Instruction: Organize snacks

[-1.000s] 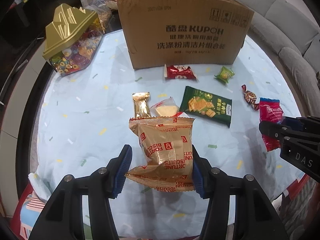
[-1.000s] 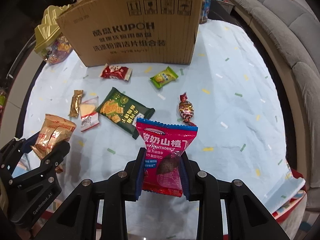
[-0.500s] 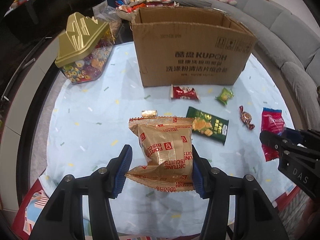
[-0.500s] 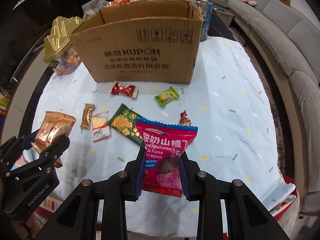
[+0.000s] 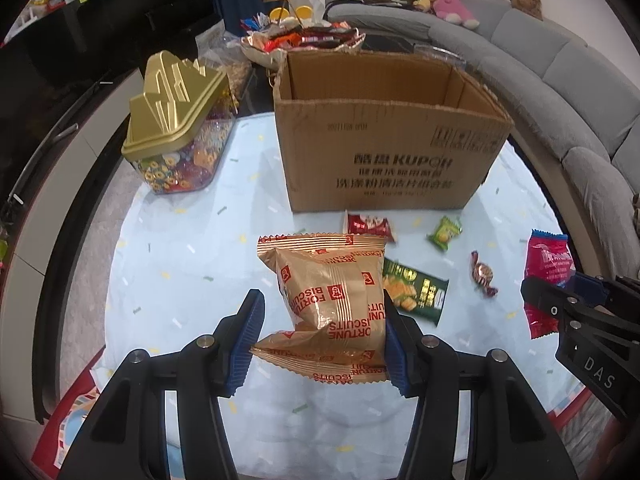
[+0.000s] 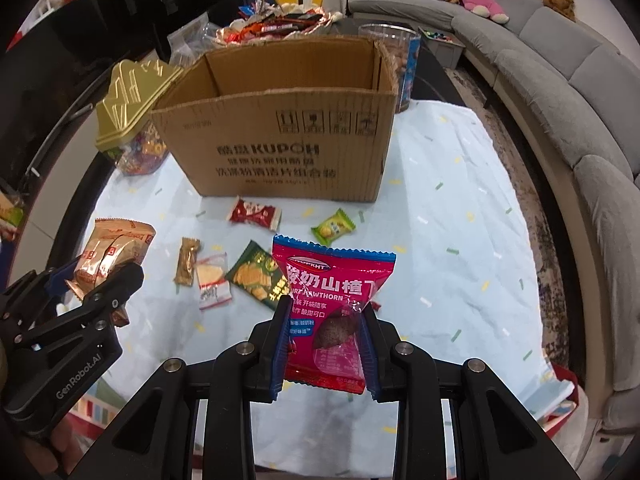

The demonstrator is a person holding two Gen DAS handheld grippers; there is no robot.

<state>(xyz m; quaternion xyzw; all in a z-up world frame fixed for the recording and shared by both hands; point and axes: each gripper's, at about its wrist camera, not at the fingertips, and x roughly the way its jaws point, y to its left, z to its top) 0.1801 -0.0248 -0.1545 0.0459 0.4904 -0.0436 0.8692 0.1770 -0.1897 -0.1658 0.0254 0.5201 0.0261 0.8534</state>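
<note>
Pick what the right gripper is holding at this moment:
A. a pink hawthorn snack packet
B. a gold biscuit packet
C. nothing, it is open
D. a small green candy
A. In the right wrist view the right gripper is shut on the pink hawthorn snack packet, raised above the table; the gold biscuit packet sits in the left gripper, and the small green candy lies on the tablecloth.
</note>
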